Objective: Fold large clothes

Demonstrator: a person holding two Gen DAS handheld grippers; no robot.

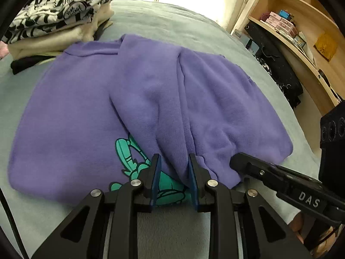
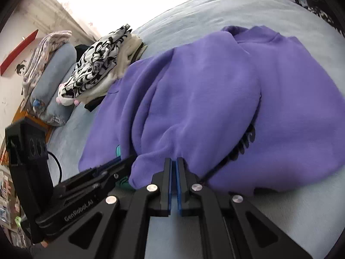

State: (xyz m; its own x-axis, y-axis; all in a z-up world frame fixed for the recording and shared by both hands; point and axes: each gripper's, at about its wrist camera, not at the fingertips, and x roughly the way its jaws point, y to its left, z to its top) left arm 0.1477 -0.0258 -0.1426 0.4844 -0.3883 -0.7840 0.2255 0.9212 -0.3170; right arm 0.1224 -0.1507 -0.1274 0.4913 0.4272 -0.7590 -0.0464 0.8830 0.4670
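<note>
A purple sweatshirt (image 1: 86,112) with a teal print (image 1: 129,155) lies on the pale bed (image 1: 161,19), one side folded over the middle. My left gripper (image 1: 174,158) stands with its jaws a little apart and a thick ridge of the folded purple cloth filling the gap at the near hem. In the right wrist view my right gripper (image 2: 174,161) is shut on the purple sweatshirt (image 2: 204,99), pinching the near edge of the same fold. The right gripper (image 1: 234,161) sits just right of the left one, and the left gripper (image 2: 129,159) reaches into the fold from the left.
A stack of folded clothes (image 1: 58,17) with a black-and-white patterned top sits at the bed's far left, also seen as the stack (image 2: 97,64). Pillows (image 2: 54,82) lie beyond it. A wooden shelf (image 1: 291,32) and a dark bag (image 1: 278,64) flank the bed's right side.
</note>
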